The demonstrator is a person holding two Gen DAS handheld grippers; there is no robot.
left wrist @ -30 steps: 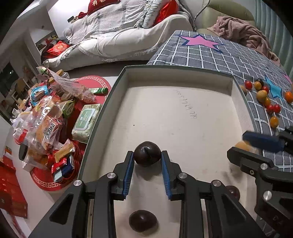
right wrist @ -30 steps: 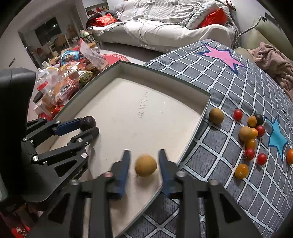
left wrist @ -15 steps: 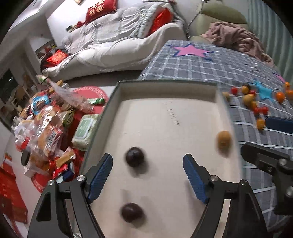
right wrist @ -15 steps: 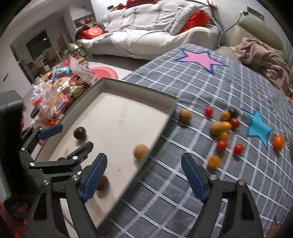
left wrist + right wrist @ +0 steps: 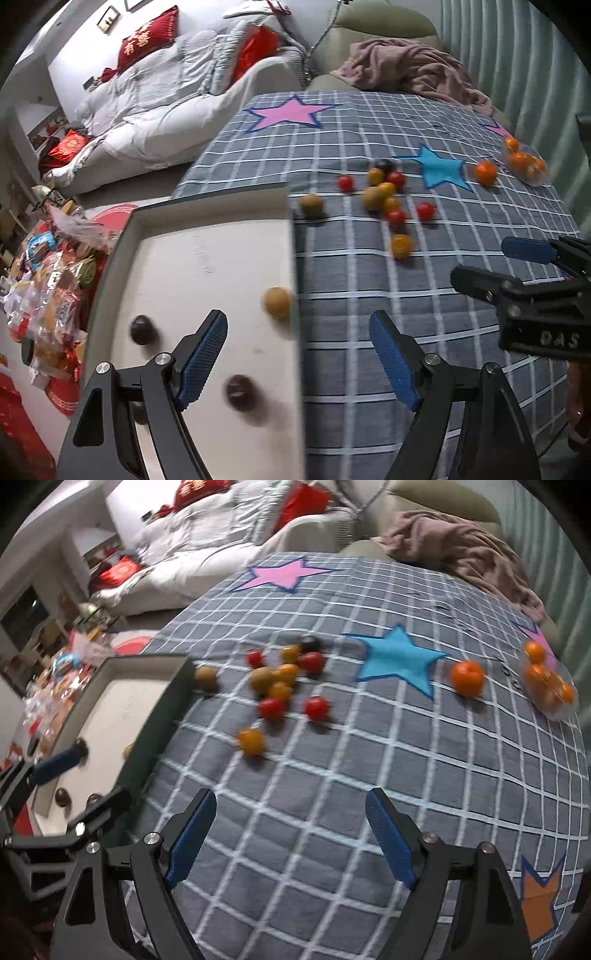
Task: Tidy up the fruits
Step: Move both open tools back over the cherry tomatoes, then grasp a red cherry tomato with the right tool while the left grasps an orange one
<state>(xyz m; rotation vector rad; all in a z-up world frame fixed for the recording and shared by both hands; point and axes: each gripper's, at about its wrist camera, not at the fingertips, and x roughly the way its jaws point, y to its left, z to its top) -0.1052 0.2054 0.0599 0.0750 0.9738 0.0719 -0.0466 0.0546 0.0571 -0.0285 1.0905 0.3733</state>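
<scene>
A tray (image 5: 207, 266) with a white floor and dark rim holds two dark round fruits (image 5: 143, 329) and a yellow-brown fruit (image 5: 277, 302) by its right wall. My left gripper (image 5: 297, 332) hangs open over the tray's right rim, holding nothing. In the right wrist view my right gripper (image 5: 290, 805) stands open and empty above the checked cloth (image 5: 332, 775), right of the tray (image 5: 118, 709). A cluster of loose red, yellow and brown small fruits (image 5: 280, 679) lies beyond it, with a yellow one (image 5: 251, 741) nearest. The left gripper (image 5: 85, 782) shows at the left edge.
An orange (image 5: 467, 677) lies alone on the cloth, and a clear bag of oranges (image 5: 546, 686) sits at the far right. A pink blanket (image 5: 461, 561) and a sofa lie behind. Packaged snacks (image 5: 55, 295) crowd the floor left of the tray.
Both grippers opened, the left off a dark fruit, the right off the yellow-brown fruit; both fruits stay in the tray. Both hands then moved right, the right one out over the cloth.
</scene>
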